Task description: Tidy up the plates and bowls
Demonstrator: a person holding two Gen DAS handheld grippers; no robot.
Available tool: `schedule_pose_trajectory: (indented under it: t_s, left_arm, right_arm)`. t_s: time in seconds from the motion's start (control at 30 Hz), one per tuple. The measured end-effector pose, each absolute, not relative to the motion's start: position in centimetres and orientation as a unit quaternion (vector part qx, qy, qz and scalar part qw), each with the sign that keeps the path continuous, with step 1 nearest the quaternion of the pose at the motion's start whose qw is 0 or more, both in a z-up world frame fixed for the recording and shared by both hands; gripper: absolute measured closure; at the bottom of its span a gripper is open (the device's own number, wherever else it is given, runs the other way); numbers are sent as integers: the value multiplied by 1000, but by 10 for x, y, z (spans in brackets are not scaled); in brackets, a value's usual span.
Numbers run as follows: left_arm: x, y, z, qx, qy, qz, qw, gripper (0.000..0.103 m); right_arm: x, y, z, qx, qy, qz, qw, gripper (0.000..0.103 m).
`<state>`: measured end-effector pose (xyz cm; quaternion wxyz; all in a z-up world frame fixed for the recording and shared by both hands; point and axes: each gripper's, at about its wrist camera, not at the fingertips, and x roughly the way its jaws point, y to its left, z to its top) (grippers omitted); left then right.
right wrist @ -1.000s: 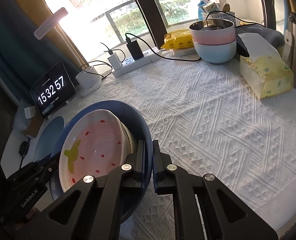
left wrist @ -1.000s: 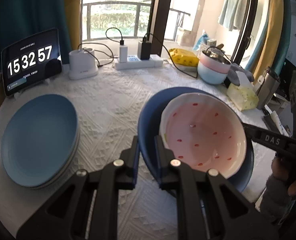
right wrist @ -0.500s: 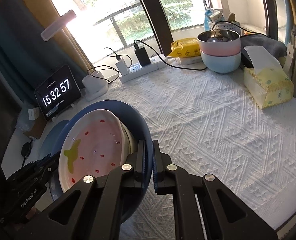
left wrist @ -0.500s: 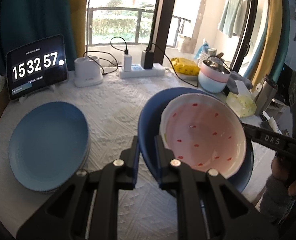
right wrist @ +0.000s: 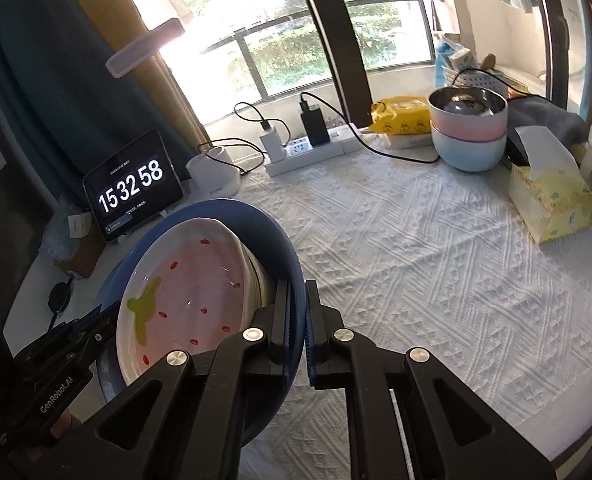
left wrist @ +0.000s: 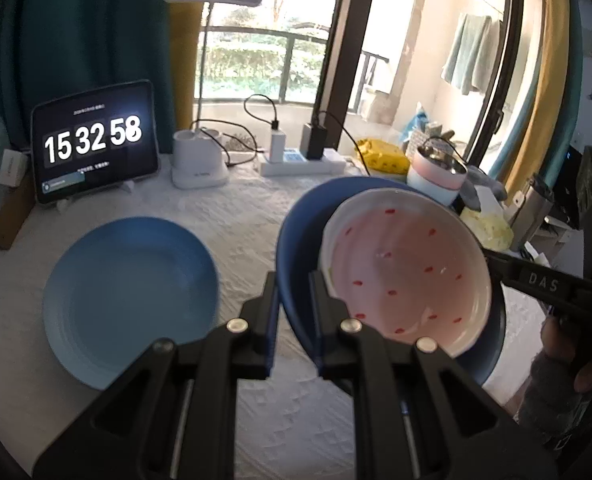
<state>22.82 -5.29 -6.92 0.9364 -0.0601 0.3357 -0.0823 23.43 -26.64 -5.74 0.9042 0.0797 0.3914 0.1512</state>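
Glossy ceramic bowl (left wrist: 407, 276), textured cloth (right wrist: 415, 248)

The pink plate (left wrist: 407, 276) hides most of the dark blue plate (left wrist: 296, 240) under it. The tablet's (right wrist: 134, 192) small print is too small to read. The tissue box (left wrist: 491, 228) sits half hidden behind the plates.

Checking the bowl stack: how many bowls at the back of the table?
2: a pink bowl nested on a light blue bowl, back right beside the tissue box. More could be hidden inside.
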Motion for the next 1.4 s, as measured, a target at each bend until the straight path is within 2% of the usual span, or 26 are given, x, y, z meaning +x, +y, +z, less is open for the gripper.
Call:
schedule_pose_trajectory:
  t_s: [1.4]
  left_arm:
    - [218,73,-49,-94,309,33,946,91]
  right_arm:
    - [269,-118,-60,42,405,255,877,94]
